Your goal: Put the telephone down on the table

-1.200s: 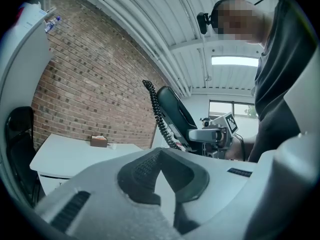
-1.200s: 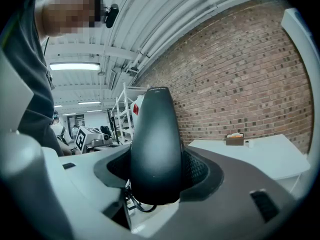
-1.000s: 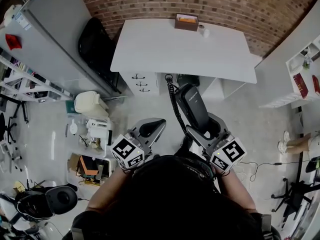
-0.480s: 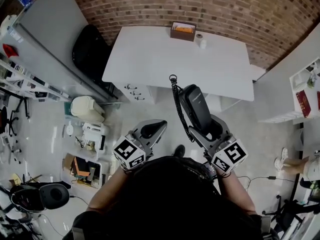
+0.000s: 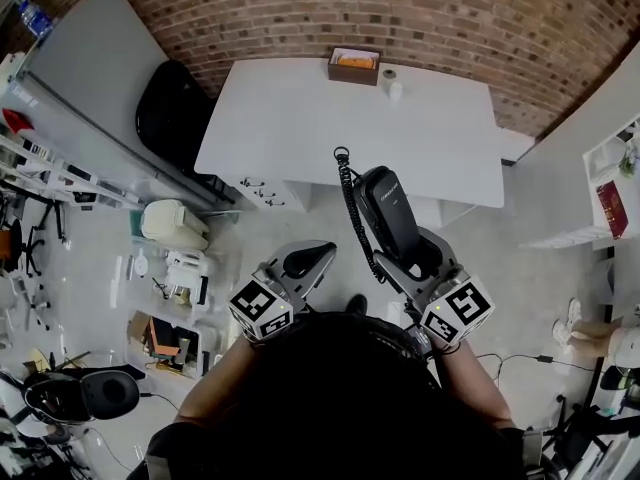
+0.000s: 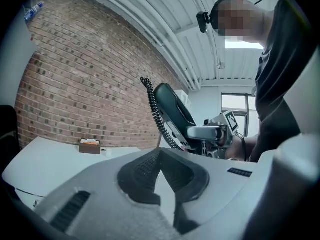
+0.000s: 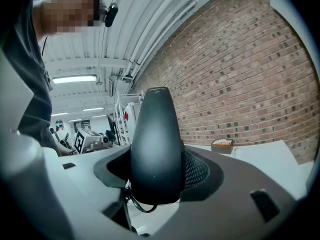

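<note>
**Bring the telephone fully over the counter before you lower it**

Your right hand-held gripper (image 5: 418, 256) pinches the telephone (image 5: 385, 208) near its lower end. The black handset stands up and forward out of the jaws, above the floor and short of the white counter (image 5: 300, 118). The coiled cord (image 5: 349, 203) runs along the left side of the handset. Your left hand-held gripper (image 5: 303, 260) is pressed together with nothing between its jaws. It is held beside the right one, apart from the telephone.

I judge that the step in hand is the approach, and the set-down has not begun.

- Move the right hand-held gripper forward until the whole handset is over the bare part of the counter, not only its tip.
- You hold the telephone at one end, so the free end will probably want to drop. Lower it slowly and lay the long side flat.
- Watch the cord. It could catch on the near edge of the counter or end up under the handset, and then the handset may rock.
- Stay well apart from the brown box (image 5: 354, 65) and the small white object (image 5: 391, 85) beside it at the far edge.
- Spread the jaws only when the handset rests on the surface.
</note>
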Demonstrator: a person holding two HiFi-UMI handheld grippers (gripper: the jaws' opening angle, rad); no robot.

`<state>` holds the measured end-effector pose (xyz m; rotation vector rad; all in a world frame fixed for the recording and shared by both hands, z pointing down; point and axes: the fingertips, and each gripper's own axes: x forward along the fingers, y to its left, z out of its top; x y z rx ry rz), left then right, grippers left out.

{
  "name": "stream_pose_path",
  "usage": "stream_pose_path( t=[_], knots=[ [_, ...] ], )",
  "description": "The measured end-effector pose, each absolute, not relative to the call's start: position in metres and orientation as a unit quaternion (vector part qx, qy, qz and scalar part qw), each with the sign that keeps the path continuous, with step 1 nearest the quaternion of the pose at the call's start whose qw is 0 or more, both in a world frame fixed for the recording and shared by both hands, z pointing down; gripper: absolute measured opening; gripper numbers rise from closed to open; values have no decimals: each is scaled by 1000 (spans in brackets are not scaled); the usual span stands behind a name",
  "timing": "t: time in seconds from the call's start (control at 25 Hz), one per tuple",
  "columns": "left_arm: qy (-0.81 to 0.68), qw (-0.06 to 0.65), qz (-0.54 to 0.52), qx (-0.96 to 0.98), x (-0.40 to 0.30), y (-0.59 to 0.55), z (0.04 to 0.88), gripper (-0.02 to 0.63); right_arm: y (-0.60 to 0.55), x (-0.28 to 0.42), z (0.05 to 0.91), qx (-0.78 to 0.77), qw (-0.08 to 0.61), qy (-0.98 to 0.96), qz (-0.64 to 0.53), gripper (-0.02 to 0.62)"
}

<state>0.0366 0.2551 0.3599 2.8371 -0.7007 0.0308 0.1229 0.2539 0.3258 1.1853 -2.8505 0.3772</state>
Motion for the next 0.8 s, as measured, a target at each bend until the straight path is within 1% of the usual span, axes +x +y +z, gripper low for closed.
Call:
stream_pose_path(
  t=[0.28,0.8],
  knots=[
    [-239,118,7,964,47,230,363,6,238,138,329,397,13,-909,128,265],
    [-185,120,-1,975,58,169,366,6,185,145,331,442,16,-887,135,265]
  ],
)
